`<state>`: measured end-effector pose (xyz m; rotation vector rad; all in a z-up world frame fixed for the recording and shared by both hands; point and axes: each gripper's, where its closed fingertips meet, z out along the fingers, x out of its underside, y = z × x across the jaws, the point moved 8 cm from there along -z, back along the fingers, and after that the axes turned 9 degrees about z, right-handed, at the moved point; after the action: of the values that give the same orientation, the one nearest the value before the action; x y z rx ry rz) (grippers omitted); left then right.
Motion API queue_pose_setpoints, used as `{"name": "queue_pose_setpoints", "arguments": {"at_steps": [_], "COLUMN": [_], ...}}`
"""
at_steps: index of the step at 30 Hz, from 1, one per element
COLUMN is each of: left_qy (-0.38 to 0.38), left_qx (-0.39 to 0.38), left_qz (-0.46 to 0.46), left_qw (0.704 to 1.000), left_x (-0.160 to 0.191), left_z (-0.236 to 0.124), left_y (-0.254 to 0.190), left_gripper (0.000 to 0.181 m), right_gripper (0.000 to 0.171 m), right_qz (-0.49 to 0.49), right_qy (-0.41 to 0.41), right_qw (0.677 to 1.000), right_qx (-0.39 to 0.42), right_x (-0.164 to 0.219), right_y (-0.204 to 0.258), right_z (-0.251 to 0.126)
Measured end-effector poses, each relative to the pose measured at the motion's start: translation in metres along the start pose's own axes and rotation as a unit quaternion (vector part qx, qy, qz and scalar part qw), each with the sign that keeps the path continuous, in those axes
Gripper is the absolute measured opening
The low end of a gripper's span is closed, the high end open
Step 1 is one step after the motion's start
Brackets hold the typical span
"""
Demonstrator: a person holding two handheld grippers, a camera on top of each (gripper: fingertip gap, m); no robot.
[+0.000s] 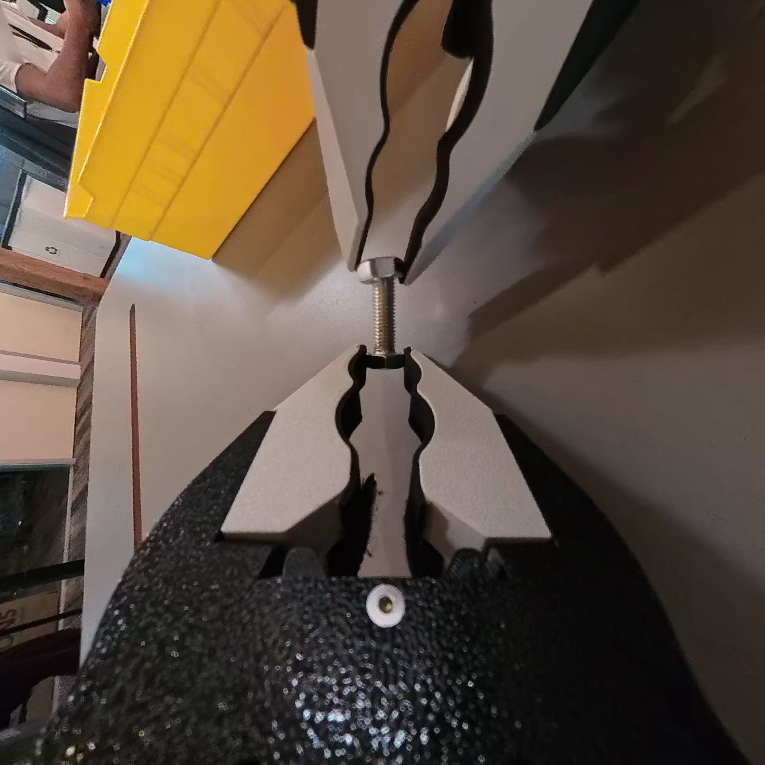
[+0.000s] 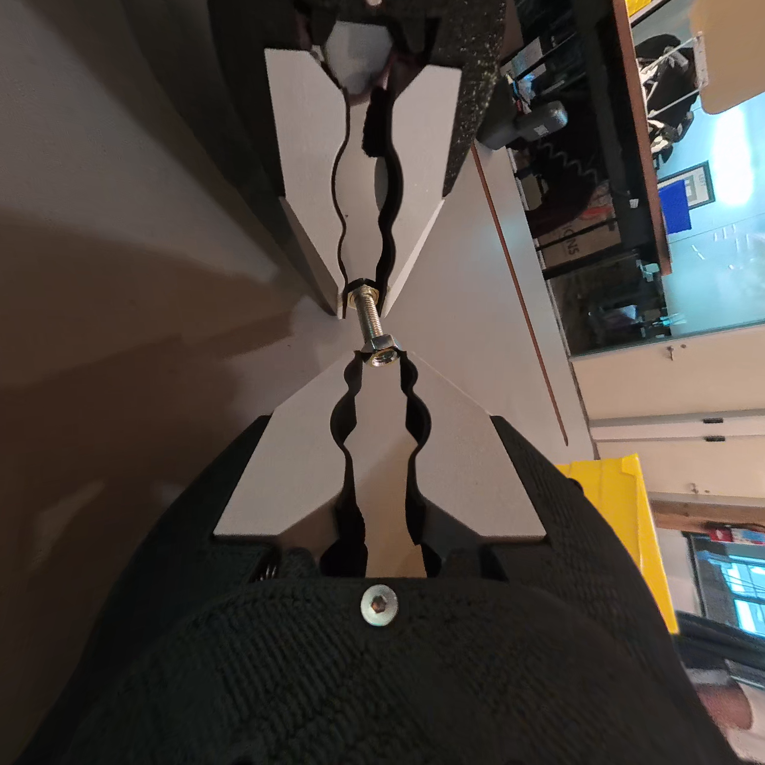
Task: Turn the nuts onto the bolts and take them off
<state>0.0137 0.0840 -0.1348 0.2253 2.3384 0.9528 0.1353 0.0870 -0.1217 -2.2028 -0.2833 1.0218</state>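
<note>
A silver bolt [image 1: 384,316] is held in the air between my two grippers, which face each other tip to tip. My left gripper [image 1: 385,357] is shut on the bolt's head. My right gripper [image 1: 381,274] comes in from the far side and is shut on a silver hex nut [image 1: 380,267] at the bolt's threaded end. In the right wrist view my right gripper [image 2: 381,355] holds the nut [image 2: 380,350], whose open hole faces the camera. The bolt [image 2: 368,316] runs away to my left gripper [image 2: 362,302]. Most of the thread between head and nut is bare.
A white table [image 1: 207,372] lies behind the grippers. A yellow plastic bin [image 1: 186,124] stands on it, also in the right wrist view [image 2: 612,517]. A thin brown rod [image 1: 134,414] lies near the table's edge. A person's arm [image 1: 62,62] shows beyond the bin. The tips of both grippers are at nearly the same place.
</note>
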Motion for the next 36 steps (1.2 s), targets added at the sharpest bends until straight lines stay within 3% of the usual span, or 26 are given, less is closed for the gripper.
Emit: {"name": "queue_pose_setpoints", "arguments": {"at_steps": [12,20,27,31,36], "left_qy": [-0.021,-0.023,-0.027,-0.030,-0.030], "left_qx": [0.022,0.027,0.033,0.035,0.049], "left_qz": [-0.042,-0.040,-0.047,-0.059,-0.125], "left_qw": [0.999,0.999,0.998,0.997,0.990], "left_x": [0.003,0.002,0.002,0.001,-0.001], "left_z": [-0.001,-0.001,-0.001,-0.002,-0.001], "left_y": [0.001,0.000,0.000,0.002,0.007], "left_gripper": [0.016,0.015,0.016,0.015,0.016], "right_gripper": [0.017,0.017,0.016,0.016,0.016], "right_qz": [-0.030,0.081,0.090,0.025,-0.184], "right_qy": [-0.027,-0.069,-0.076,-0.060,0.010], "right_qw": [0.999,0.992,0.987,0.995,0.982], "right_qx": [0.022,-0.074,-0.105,-0.076,0.036], "right_x": [0.003,0.007,0.010,0.006,-0.005], "right_y": [0.006,-0.005,-0.008,-0.006,0.002], "right_z": [0.002,-0.001,0.001,-0.001,-0.003]}}
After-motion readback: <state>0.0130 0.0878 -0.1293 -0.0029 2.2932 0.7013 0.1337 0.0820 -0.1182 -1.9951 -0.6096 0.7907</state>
